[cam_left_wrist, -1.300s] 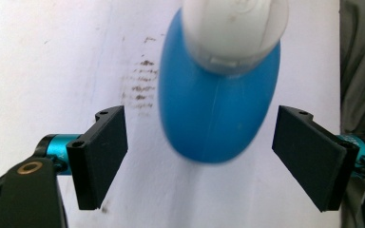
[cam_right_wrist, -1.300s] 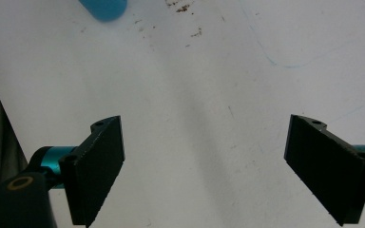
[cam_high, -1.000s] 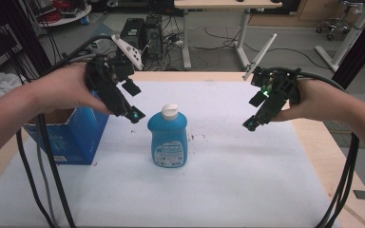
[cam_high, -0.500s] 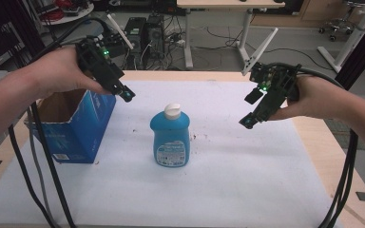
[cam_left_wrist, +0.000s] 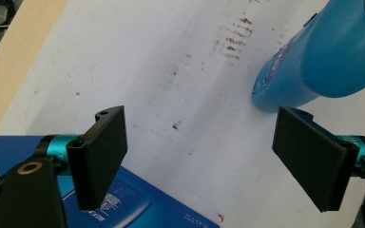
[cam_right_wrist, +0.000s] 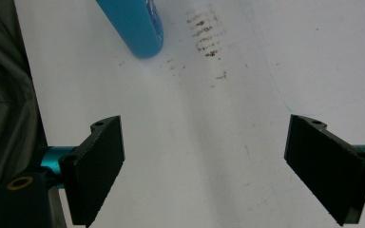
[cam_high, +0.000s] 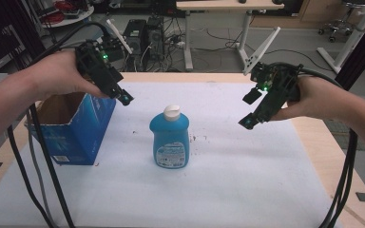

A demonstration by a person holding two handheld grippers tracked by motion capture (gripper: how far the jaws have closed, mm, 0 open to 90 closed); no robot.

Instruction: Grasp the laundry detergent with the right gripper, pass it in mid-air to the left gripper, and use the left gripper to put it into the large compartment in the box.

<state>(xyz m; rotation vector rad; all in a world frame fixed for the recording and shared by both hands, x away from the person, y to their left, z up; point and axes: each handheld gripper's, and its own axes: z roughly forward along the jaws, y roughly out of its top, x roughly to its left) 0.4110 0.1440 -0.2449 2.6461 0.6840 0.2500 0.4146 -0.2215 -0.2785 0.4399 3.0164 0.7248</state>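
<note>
The blue bottle (cam_high: 169, 138) stands upright near the middle of the white surface (cam_high: 247, 180), its white cap (cam_high: 172, 111) on top and a label facing you. Neither of your tools touches it. To its left sits the open blue box (cam_high: 73, 128), just beside the bottle but apart from it. Your left gripper (cam_high: 123, 98) hangs above the box's far right corner, pointing down toward the bottle, its jaws wide apart with nothing between them. Your right gripper (cam_high: 248, 121) hovers well to the right of the bottle, angled down at the surface, jaws likewise spread wide and empty. Brown specks (cam_right_wrist: 204, 33) mark the surface near the bottle's base.
</note>
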